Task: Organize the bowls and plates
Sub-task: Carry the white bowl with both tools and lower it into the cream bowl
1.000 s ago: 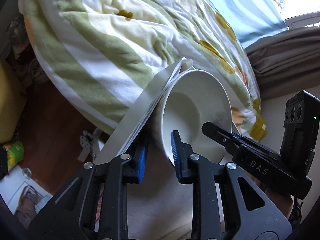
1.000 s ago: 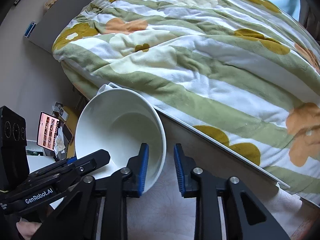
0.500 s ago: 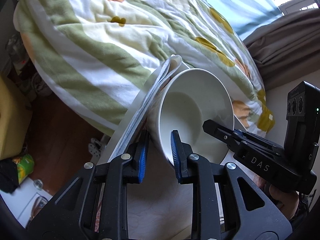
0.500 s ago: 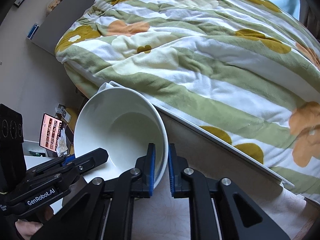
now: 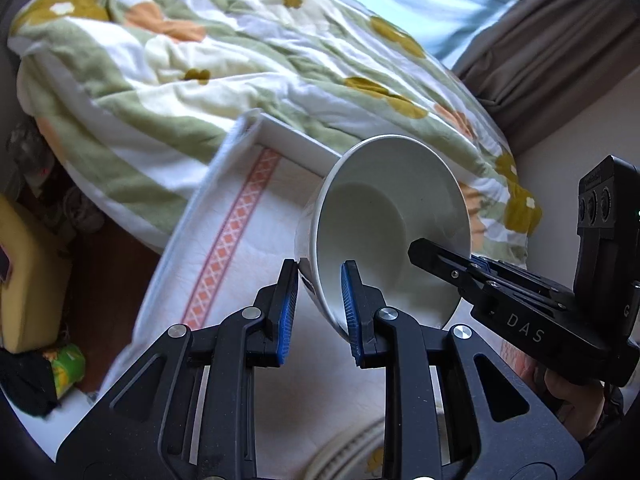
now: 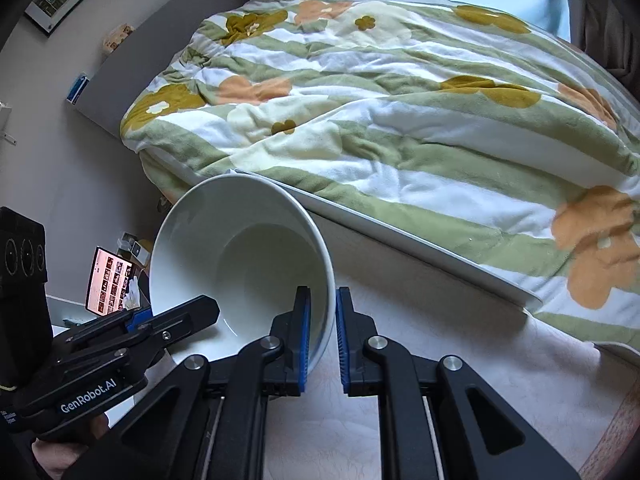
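1. The fingers of the left gripper (image 5: 319, 312) are nearly closed and pinch the rim of a white bowl (image 5: 390, 224): one blue pad lies inside the bowl, the other against its outer wall.
2. The fingers of the right gripper (image 6: 322, 334) are closed almost completely on the opposite part of the same rim, with the left pad inside the bowl (image 6: 240, 256) and the right pad outside.
3. The bowl is tilted steeply, its opening turned toward both cameras. It is held between the two grippers above the bench (image 5: 224, 264); whether its base touches the surface cannot be told.
4. The bowl is empty and clean inside.
5. The bench is covered with a white cloth (image 5: 256, 216) that carries an orange lattice-patterned stripe.
6. In the left wrist view the right gripper (image 5: 448, 258) reaches in from the right, with part of a hand (image 5: 572, 400) visible under it.
7. At the bottom edge of that view, a blurred round rim (image 5: 348, 446) of another dish shows.
8. Beyond the bench lies a bed with a green-and-white striped quilt (image 6: 400, 100) with orange and mustard flowers.
9. A lit screen (image 6: 108, 280) stands to the left in the right wrist view.
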A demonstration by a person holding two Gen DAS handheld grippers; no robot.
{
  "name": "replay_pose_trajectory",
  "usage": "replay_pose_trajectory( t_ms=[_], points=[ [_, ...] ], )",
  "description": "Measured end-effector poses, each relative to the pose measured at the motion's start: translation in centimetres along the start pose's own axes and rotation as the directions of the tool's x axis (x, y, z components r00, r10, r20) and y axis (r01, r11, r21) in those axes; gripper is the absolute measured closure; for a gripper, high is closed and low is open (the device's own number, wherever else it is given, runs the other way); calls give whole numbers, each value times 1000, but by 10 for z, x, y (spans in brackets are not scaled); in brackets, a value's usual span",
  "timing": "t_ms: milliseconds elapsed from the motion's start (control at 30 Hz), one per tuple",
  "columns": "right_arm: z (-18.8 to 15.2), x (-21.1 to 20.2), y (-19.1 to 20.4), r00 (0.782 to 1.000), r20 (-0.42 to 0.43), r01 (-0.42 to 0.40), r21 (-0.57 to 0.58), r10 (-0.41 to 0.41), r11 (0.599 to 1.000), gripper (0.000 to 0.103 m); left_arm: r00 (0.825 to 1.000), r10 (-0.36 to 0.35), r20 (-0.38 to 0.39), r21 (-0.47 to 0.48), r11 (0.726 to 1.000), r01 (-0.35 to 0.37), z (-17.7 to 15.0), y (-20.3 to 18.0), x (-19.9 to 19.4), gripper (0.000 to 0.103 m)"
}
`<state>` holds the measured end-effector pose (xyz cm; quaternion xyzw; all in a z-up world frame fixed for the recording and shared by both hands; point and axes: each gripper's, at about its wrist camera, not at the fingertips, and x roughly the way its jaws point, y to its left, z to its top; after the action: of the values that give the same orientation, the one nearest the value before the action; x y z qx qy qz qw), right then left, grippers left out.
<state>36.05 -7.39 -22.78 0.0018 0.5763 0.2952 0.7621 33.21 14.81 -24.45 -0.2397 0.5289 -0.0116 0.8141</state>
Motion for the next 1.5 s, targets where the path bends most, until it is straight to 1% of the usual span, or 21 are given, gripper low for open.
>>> replay_pose_trajectory(
  t_ms=[167, 300, 400, 533, 633, 767, 833, 1033, 1100, 1200, 1333, 1400, 1500],
  points=[
    [-35, -57, -18, 997, 74, 10, 34, -12, 999, 92, 999, -20, 30, 84, 996, 17, -30, -55, -27, 83],
    [-72, -108, -43, 991, 127, 39, 77, -49, 996, 92, 998, -54, 26, 161, 986, 49, -62, -108, -41, 83],
    [-102, -143, -64, 984, 159, 66, 115, -84, 991, 92, 996, -88, 12, 223, 971, 83, -88, -150, -48, 83],
    [-150, -191, -98, 970, 194, 111, 183, -147, 977, 92, 990, -140, -18, 301, 943, 139, -131, -207, -51, 83],
    [-183, -217, -119, 960, 207, 140, 230, -189, 963, 92, 984, -169, -48, 340, 924, 176, -163, -243, -48, 83],
    [-229, -242, -147, 951, 203, 173, 280, -235, 944, 92, 979, -184, -89, 379, 903, 204, -207, -278, -41, 83],
    [-250, -249, -160, 950, 194, 181, 304, -247, 935, 92, 977, -181, -113, 400, 892, 211, -230, -293, -37, 83],
    [-292, -248, -183, 954, 158, 183, 369, -256, 911, 92, 974, -137, -182, 444, 872, 205, -274, -312, -18, 83],
    [-307, -245, -191, 958, 147, 172, 390, -246, 905, 92, 974, -118, -195, 453, 870, 196, -281, -312, -12, 83],
    [-320, -236, -199, 963, 133, 163, 405, -234, 900, 92, 974, -88, -210, 462, 869, 178, -291, -310, -2, 83],
    [-329, -224, -207, 968, 116, 157, 412, -222, 898, 92, 972, -46, -229, 468, 871, 151, -306, -310, 11, 83],
    [-334, -220, -209, 970, 105, 159, 409, -219, 899, 92, 971, -29, -236, 472, 870, 141, -300, -307, 21, 83],
    [-334, -214, -211, 972, 91, 161, 403, -215, 901, 92, 971, -4, -237, 488, 864, 123, -300, -308, 29, 83]
  ],
)
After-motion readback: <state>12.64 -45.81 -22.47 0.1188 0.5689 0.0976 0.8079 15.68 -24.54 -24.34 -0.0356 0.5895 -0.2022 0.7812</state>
